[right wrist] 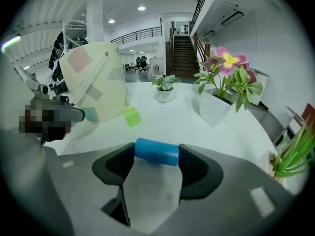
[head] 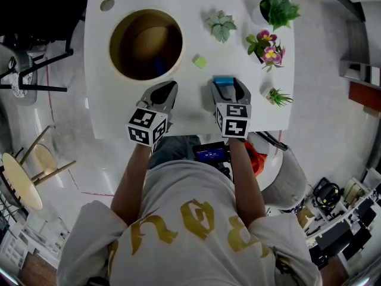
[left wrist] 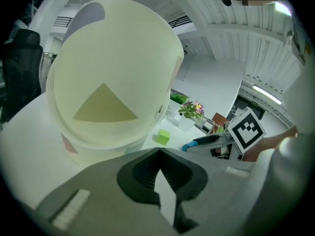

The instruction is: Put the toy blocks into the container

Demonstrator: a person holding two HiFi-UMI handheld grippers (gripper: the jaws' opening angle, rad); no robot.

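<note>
The blue cylinder is a smooth, matte, stubby block. It lies crosswise on the white table, right between the tips of the right gripper. That claw is spread wide around it. The flat ends sit right up at the dark ribbed pads, but I don't see them squeezing it.

A little past it there's a lime green cube with crisp edges, sitting on its own on bare tabletop. It's just beside the container. That's a big round cream tub with a smooth wall and pale triangle and square shapes printed on it. Something blue shows down inside, but it's too dark to tell the shape.

The left gripper has its jaws closed tip to tip with nothing in them, parked just in front of the tub.

Both grippers are near the table's front edge. The potted plants line the far and right sides: a succulent, a pink-and-yellow flower and a leafy green one. The strip between cylinder, cube and tub is open.
</note>
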